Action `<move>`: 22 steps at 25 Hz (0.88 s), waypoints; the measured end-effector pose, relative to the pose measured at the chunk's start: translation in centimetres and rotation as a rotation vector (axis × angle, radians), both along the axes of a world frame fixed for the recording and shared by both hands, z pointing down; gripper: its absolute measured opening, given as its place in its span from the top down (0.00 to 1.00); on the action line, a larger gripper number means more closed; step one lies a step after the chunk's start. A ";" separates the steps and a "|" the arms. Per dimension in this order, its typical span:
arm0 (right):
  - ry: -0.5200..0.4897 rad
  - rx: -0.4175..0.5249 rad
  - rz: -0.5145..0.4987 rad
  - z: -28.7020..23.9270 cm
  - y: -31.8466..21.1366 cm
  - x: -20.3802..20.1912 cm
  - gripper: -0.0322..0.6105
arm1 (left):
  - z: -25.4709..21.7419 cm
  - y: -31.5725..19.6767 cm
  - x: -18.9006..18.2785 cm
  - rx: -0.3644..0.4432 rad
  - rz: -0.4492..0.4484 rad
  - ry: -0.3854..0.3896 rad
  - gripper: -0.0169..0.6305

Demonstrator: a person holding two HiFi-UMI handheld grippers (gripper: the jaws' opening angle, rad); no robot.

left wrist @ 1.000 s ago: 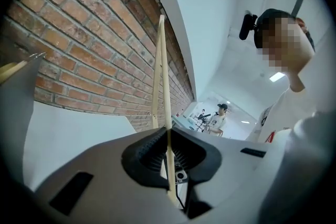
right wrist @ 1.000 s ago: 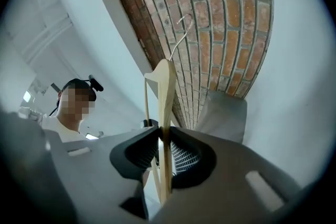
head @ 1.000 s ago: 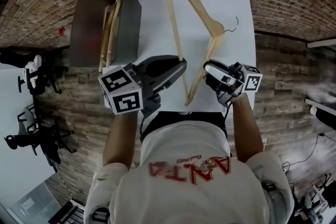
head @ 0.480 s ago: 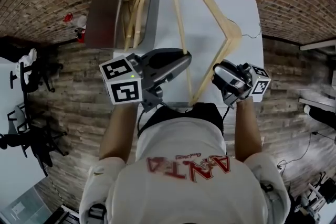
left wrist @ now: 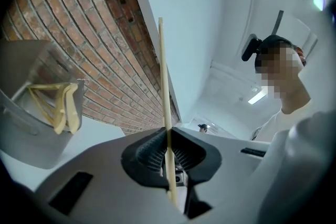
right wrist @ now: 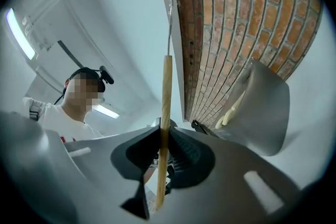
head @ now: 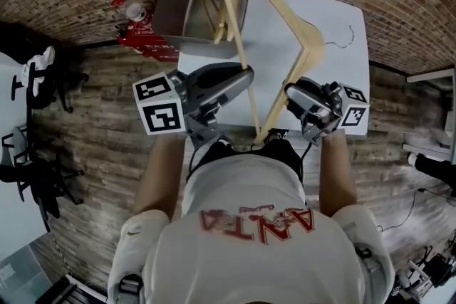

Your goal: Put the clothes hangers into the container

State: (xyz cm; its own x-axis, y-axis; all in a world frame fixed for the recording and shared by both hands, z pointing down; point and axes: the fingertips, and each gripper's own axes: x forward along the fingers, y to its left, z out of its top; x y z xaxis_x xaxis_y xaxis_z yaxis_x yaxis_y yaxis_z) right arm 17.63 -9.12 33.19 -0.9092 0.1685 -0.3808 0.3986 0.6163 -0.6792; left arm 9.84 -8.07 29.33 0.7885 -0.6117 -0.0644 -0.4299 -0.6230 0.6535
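While we hold one wooden hanger [head: 311,39] up between both tools, it hangs in the air over the near part of the white table [head: 342,82], touching nothing but the jaws. Our left gripper [head: 242,76] pinches the hanger's thin cross bar; in the left gripper view the ribbed pads [left wrist: 149,150] press on that bar [left wrist: 164,86] from both sides, and it runs straight up from our left gripper [left wrist: 169,152]. Our right gripper [head: 293,95] grips the flat sloping arm on the other side. Its jaws have just been closing, and in the right gripper view they sit tight on the wood [right wrist: 166,92] at our right gripper [right wrist: 164,152], with the wire hook [right wrist: 169,23] standing above.

From the head view the hanger's far end crosses in front of the grey container [head: 174,3], which stands at the far left corner of the table. Other hangers [head: 224,11] of pale wood already lie inside it, leaning against its wall. We see the same container [left wrist: 31,128] to the left of the left jaws and to the right of the right jaws [right wrist: 268,107]. Red objects [head: 139,32] lie on the floor just beside the container.
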 end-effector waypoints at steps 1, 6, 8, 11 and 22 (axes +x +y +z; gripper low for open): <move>0.016 0.020 0.001 -0.1 0.6 -0.8 0.87 | 0.0 0.6 -0.8 0.008 -0.014 -0.003 0.93; 0.069 0.151 0.041 -1.8 3.1 -3.8 0.87 | -0.5 3.3 -4.2 0.072 -0.074 -0.052 0.93; 0.072 0.190 0.078 -2.6 3.7 -4.8 0.88 | -1.1 4.0 -5.4 0.109 -0.110 -0.078 0.93; 0.059 0.216 0.127 -3.8 4.4 -5.8 0.88 | -1.9 4.7 -7.1 0.146 -0.159 -0.103 0.85; 0.293 0.199 0.401 -6.2 -1.2 -6.1 0.88 | -2.0 6.0 -14.2 0.158 -0.408 -0.240 0.82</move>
